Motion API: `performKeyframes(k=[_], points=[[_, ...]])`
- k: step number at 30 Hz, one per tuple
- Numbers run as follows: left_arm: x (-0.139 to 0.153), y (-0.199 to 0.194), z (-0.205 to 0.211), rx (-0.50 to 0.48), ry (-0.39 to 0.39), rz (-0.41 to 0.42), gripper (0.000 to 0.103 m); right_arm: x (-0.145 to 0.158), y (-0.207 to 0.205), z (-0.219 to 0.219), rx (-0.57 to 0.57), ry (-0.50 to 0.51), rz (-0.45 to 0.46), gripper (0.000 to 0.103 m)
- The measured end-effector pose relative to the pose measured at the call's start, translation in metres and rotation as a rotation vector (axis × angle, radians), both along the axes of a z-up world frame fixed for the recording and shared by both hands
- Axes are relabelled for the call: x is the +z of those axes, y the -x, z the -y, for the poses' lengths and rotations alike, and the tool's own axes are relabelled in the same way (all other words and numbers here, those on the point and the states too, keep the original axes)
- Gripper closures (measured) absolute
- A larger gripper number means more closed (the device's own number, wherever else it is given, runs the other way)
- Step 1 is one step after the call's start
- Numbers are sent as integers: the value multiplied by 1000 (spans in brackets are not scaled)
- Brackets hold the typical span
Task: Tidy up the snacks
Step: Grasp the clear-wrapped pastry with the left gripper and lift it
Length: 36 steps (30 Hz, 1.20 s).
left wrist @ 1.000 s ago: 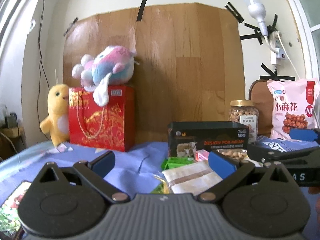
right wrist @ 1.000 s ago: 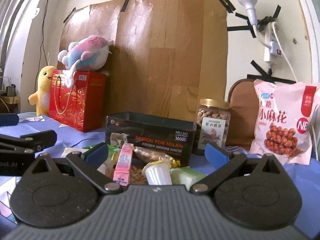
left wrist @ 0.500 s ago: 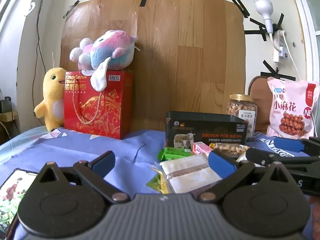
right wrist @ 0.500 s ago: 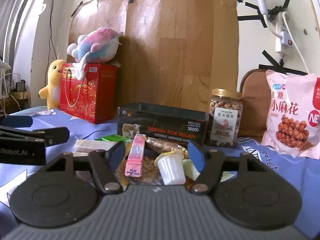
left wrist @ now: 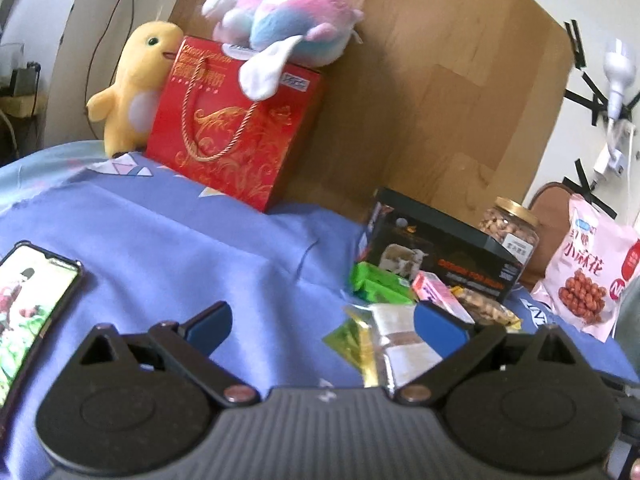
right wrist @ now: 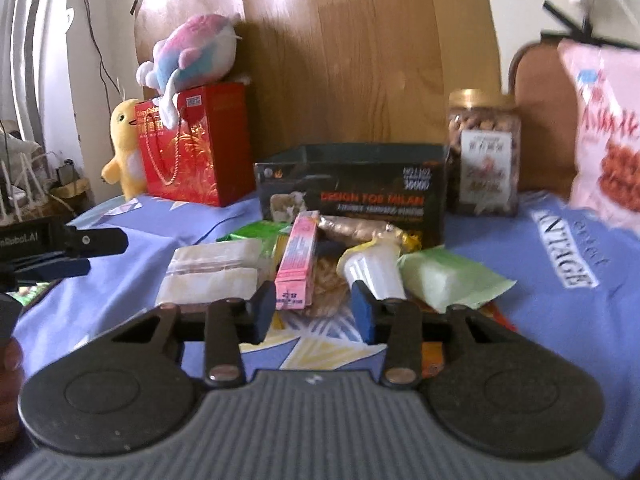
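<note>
Since half a second earlier, we had narrowed our right gripper to a partial gap, holding nothing, low just before the pink box and white cup in the snack pile. Our left gripper had tilted and stood wide open over the blue-clothed surface, empty. We judged a pick was near; the dark box behind the pile looked the likely destination.
</note>
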State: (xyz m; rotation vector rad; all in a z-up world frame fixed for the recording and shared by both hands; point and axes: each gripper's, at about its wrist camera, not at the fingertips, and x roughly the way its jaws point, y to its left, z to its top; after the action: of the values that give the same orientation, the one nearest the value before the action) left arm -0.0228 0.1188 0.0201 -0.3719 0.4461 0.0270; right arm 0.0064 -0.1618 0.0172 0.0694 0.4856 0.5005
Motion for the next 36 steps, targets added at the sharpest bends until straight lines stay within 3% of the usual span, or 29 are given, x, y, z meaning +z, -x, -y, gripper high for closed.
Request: performKeyframes(k=[5, 9, 12, 15, 17, 19, 21, 23, 24, 26, 29, 36], points=[[5, -13, -7, -110, 60, -53, 4, 11, -19, -1, 63, -75, -38, 61], [-6, -33, -8, -168, 140, -145, 23, 19, -22, -13, 156, -103, -38, 61], [-14, -43, -11, -179, 178, -183, 36, 16, -15, -28, 244, -58, -52, 61], [-13, -50, -7, -201, 168, -183, 39, 5, -16, -42, 279, 30, -84, 60], [-11, -55, 1, -216, 139, -177, 39, -2, -18, -43, 259, 61, -85, 49], [-12, -64, 9, -236, 130, -200, 39, -4, -24, -38, 257, 20, -123, 48], [-18, -71, 14, -258, 156, -228, 41, -8, -32, -32, 272, -34, -198, 35], [-19, -68, 19, -274, 148, -215, 48, -13, -31, -27, 299, -73, -238, 36], [-18, -65, 22, -288, 138, -214, 49, -12, -27, -28, 304, -61, -228, 36], [-18, -59, 25, -289, 136, -214, 49, -10, -14, -32, 317, -31, -211, 60], [-11, -46, 27, -277, 115, -188, 51, -9, 0, -32, 328, -26, -191, 76], [19, -35, 34, -300, 115, -90, 51, 13, 26, -25, 288, -14, -38, 77]])
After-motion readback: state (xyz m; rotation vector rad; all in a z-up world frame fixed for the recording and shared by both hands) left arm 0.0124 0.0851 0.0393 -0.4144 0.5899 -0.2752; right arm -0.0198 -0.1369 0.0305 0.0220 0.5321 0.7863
